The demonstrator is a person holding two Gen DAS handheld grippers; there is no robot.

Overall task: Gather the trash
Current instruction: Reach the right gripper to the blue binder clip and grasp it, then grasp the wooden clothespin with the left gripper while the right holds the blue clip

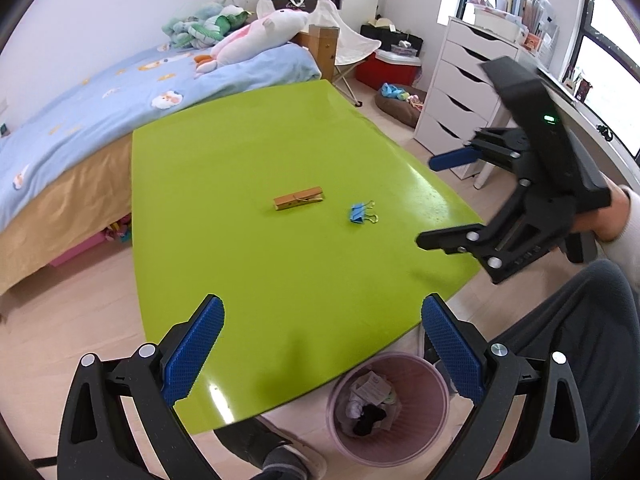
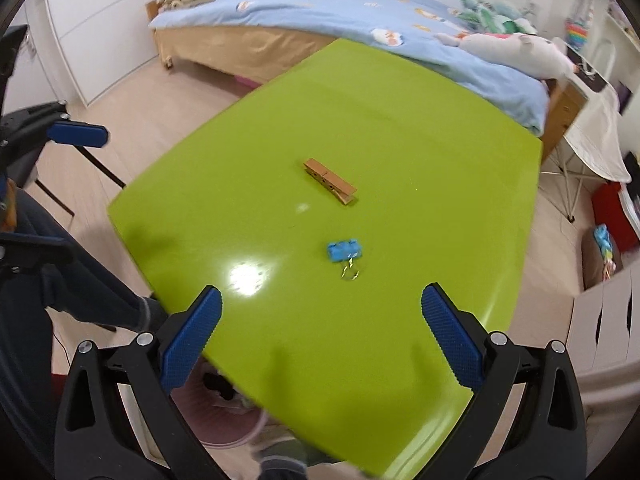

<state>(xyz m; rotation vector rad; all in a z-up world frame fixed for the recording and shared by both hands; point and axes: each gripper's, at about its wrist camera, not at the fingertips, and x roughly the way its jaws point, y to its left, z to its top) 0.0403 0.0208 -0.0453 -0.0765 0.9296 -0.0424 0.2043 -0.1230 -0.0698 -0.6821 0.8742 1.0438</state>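
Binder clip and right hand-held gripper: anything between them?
Nothing: in the right wrist view, only bare green table lies between the binder clip and the open right hand-held gripper.

No words or numbers can be read anywhere. The white bag [image 1: 298, 4] behind the bed [image 1: 120, 92] has a dark label with letters, but they are too small and blurry to read.

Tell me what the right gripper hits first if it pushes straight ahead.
Probably the blue binder clip: it lies nearly centred ahead of the open right gripper, with the wooden clothespin beyond. Height above the green table is unclear, so it may pass over.
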